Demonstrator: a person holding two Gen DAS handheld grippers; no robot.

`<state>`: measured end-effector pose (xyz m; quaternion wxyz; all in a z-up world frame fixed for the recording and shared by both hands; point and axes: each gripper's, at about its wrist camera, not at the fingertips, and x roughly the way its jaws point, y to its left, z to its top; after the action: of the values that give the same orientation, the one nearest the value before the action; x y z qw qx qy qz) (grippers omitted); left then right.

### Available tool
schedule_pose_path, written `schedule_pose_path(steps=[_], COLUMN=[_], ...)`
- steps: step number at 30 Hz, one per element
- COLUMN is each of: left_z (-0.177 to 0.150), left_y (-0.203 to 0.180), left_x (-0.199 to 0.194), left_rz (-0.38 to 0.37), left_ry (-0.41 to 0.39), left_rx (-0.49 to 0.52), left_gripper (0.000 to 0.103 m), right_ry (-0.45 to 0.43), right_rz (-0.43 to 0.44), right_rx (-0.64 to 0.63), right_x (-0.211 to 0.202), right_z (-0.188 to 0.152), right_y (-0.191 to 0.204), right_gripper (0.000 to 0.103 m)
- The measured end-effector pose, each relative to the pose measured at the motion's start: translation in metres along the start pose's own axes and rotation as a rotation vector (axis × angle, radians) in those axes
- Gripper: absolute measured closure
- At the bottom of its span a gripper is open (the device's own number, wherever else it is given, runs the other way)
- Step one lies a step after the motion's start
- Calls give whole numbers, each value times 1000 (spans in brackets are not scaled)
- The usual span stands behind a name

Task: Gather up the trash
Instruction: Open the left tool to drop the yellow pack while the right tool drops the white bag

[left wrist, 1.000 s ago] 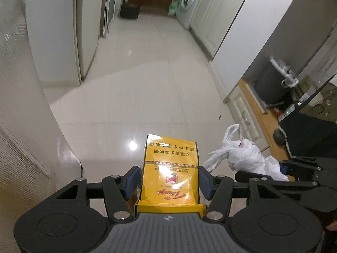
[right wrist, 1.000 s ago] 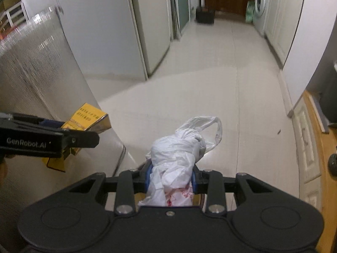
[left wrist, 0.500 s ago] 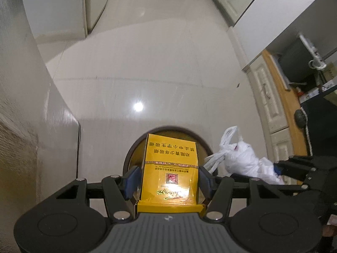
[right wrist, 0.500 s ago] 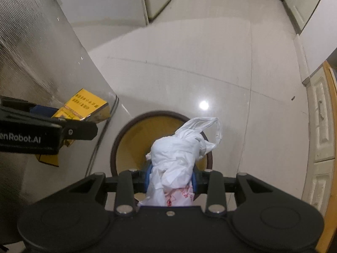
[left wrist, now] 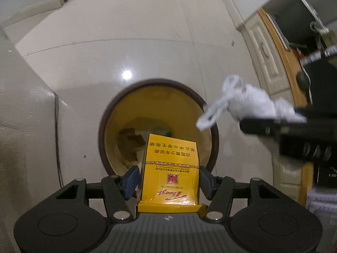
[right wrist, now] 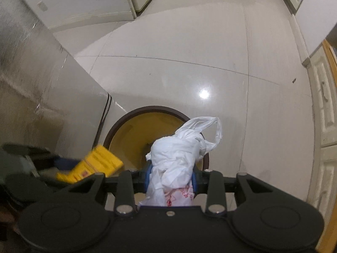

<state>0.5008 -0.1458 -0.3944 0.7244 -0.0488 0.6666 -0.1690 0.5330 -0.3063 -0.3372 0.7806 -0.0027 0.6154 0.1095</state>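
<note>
While both grippers point steeply down at the floor, each carries one piece of trash above a round bin (left wrist: pixel 159 126) with a dark brown rim and yellow inner wall.

Left gripper (left wrist: pixel 168 180): jaws part-way open, blue pads pressed on either side of a yellow cigarette pack (left wrist: pixel 170 168). Pack stands upright between the pads, its top end over the bin's mouth. Brownish scraps lie at the bottom of the bin; what they are cannot be told.

Right gripper (right wrist: pixel 171 178): jaws drawn in fairly narrow, clamped on a crumpled white plastic bag (right wrist: pixel 179 158) with red print near its lower end. Bag's handles flop loose over the far right part of the bin rim. In the left wrist view the bag appears blurred, to the right of the bin and apart from the pack.

Bin stands on a pale glossy tiled floor (right wrist: pixel 189 63), just beside a grey textured panel (right wrist: pixel 31 84) on its left. White cabinet doors (right wrist: pixel 324 97) run along the right.
</note>
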Motion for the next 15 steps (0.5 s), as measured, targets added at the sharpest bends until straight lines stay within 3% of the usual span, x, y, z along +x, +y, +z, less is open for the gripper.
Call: schedule_pose_path(steps=[2,3,5,15], left_z=[-1,-1,-3,-1], left_y=[-2,-1,-3,2], left_x=[8,12,16,16], left_rz=[-38,-54,-56,33], left_ry=[22,37,50,70], left_rx=[12,12,19,88], left_gripper=[36,22,9,4], right_ry=[2,4,7,39], right_rz=[10,15,21,57], right_rx=[22,28,35,53], right_x=[3,3,6,20], right_z=[1,0,0,6], right_y=[-4,-5,-6,-1], right_gripper=[67,67,67,67])
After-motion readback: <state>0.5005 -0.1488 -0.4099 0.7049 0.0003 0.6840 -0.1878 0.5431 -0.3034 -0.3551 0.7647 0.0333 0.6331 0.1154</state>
